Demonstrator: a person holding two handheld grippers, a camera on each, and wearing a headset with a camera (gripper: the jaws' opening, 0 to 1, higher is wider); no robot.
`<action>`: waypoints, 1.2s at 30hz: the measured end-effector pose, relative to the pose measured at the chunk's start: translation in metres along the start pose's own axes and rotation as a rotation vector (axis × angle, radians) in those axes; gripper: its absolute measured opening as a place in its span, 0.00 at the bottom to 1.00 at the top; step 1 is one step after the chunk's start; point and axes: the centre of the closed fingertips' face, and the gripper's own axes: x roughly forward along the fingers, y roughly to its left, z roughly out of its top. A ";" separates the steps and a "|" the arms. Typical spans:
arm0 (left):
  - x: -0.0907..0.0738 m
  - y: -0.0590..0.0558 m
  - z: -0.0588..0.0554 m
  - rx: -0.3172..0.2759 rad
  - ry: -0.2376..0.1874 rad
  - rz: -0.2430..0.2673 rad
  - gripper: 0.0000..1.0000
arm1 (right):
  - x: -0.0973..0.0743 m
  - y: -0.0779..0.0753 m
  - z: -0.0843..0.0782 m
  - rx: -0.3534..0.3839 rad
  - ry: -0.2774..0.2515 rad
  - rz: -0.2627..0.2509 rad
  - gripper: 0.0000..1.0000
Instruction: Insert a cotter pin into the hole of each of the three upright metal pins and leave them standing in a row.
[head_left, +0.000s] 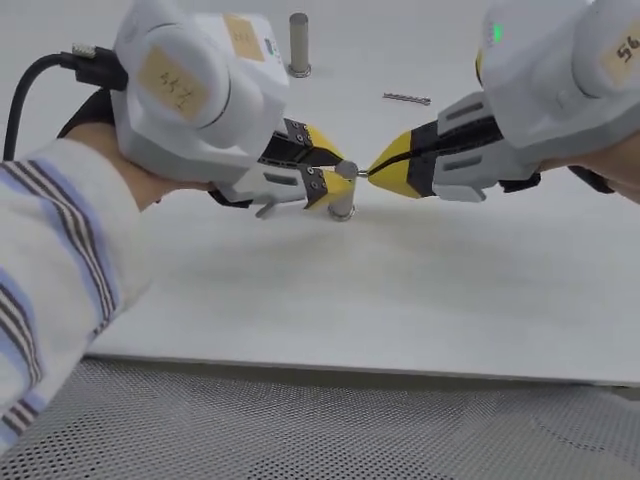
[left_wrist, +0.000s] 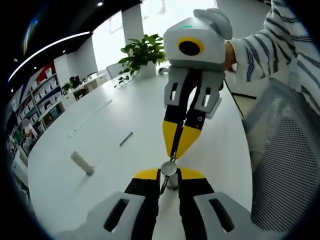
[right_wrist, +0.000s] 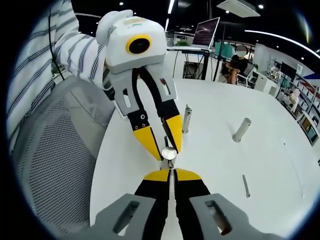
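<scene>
A: Why do we hold the near upright pin (head_left: 342, 207) in this way?

B: We clamp the left tool (head_left: 335, 170) on its shaft, just below the head. We judge that this keeps it from turning or tipping. The right tool (head_left: 375, 172) comes in from the right, level with the head. Its jaws are pressed together on the cotter pin (head_left: 357, 172), a thin sliver at their tips. This puts the sliver in line with the hole. It reaches the head of the near upright pin, but we cannot tell whether it has entered the hole.

A: Where does that pin stand?

B: It stands base down on the desk (head_left: 300, 290), between the two tools.

A: How many upright pins do we count?

B: We count three:
- The near upright pin, in the clamp.
- The far pin (head_left: 299, 45), which stands free on the desk.
- The left pin (right_wrist: 186, 119), which stands free beyond the left tool.

All three are upright and well apart from one another.

A: How many cotter pins?

B: We count two:
- The cotter pin in the right tool.
- The second cotter pin (head_left: 406, 98), which lies flat on the desk to the right of the far pin, within reach for the next insertion.

We cannot tell whether either free pin already carries one.
</scene>
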 end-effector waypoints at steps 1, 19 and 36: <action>0.000 0.000 0.000 0.003 -0.002 -0.001 0.10 | -0.001 -0.001 0.000 0.006 -0.005 -0.005 0.01; -0.047 -0.029 -0.004 -0.234 -0.143 -0.022 0.71 | 0.005 0.008 -0.008 0.189 -0.131 -0.064 0.33; -0.080 -0.055 -0.019 -0.403 -0.192 -0.001 0.99 | 0.029 0.013 -0.009 0.298 -0.245 -0.038 0.38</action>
